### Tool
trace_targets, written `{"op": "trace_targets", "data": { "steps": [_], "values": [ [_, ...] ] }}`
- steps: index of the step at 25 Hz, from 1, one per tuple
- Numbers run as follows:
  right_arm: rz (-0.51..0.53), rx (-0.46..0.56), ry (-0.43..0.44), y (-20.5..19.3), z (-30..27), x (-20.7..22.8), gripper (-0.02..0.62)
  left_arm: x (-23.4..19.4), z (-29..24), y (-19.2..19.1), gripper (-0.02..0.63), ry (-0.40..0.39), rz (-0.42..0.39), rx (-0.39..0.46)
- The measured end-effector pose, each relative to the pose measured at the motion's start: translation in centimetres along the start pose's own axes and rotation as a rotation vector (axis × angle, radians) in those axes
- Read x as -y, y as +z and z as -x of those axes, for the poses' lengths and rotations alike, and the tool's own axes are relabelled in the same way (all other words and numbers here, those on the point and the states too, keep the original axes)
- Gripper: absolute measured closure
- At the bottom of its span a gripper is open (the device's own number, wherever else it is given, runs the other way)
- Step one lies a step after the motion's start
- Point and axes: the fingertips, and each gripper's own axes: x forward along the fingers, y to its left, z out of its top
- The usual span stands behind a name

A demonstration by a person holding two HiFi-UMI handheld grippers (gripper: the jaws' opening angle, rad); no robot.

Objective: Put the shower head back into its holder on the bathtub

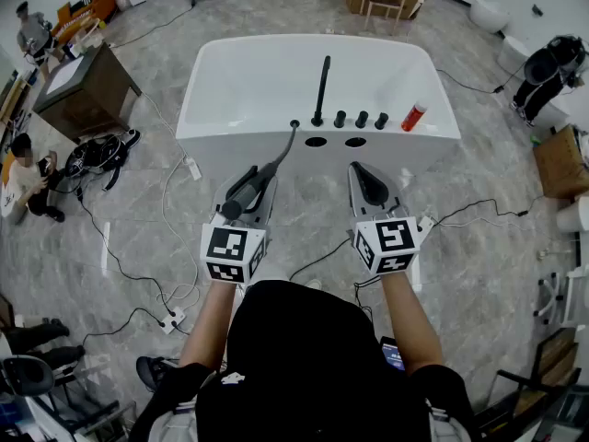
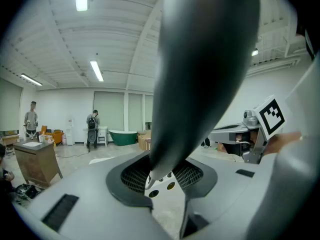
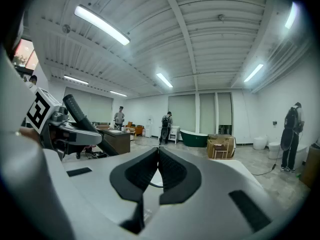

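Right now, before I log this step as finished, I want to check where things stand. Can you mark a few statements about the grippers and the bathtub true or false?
1. The left gripper holds the shower head. True.
2. The right gripper is open around the hose. False: its jaws are together with nothing between them.
3. The shower head already sits in its holder. False: it is in the left gripper, in front of the bathtub.
4. A red bottle lies on the bathtub's ledge. True.

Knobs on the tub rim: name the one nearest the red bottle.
The rightmost knob, beside the red bottle; the other two sit between it and the tall black spout.
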Motion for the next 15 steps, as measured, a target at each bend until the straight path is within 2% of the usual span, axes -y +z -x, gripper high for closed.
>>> {"op": "trace_targets", "data": {
  "steps": [15],
  "values": [
    [-0.049, 0.025, 0.004, 0.06, 1.21, 0.35, 0.572, 1.01, 0.58, -0.25, 0.462, 0.010, 0.000, -0.006]
  ]
}}
